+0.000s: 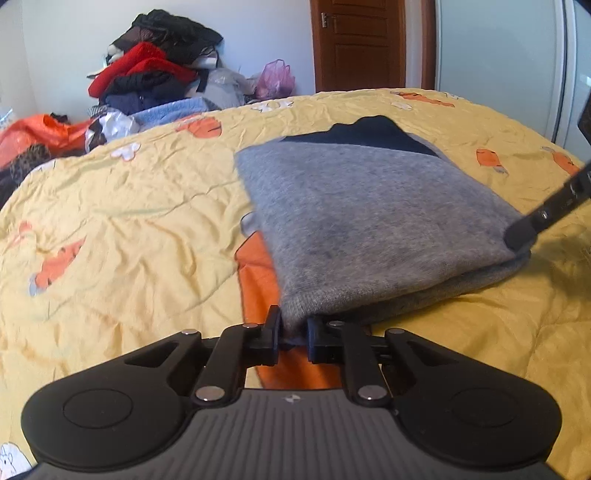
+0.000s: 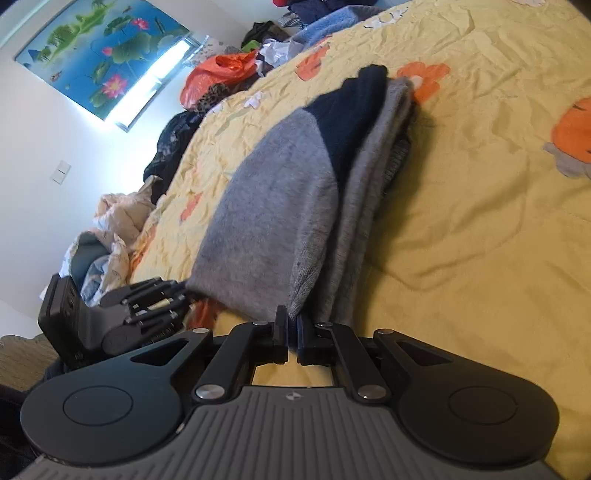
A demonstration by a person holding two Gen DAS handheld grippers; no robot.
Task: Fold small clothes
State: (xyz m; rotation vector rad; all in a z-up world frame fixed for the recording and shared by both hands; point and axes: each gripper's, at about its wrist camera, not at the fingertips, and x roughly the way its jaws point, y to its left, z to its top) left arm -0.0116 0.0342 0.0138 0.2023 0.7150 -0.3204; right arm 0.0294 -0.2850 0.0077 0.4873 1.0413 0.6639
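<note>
White walls (image 1: 258, 33), brown door (image 1: 360, 44), perhaps a window (image 2: 155, 77).

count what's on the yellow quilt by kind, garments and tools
garments: 1, the grey sweater, folded, dark navy at its far end
tools: 2, the left tool and the right tool, each pinching a near corner of the sweater
total: 3

Left gripper (image 1: 294, 334): angled downward, jaws drawn nearly together, grey fabric pinched between the pads. Right gripper (image 2: 293, 334): angled downward, rolled to one side, jaws fully closed, fabric edge clamped at the fingertips.
</note>
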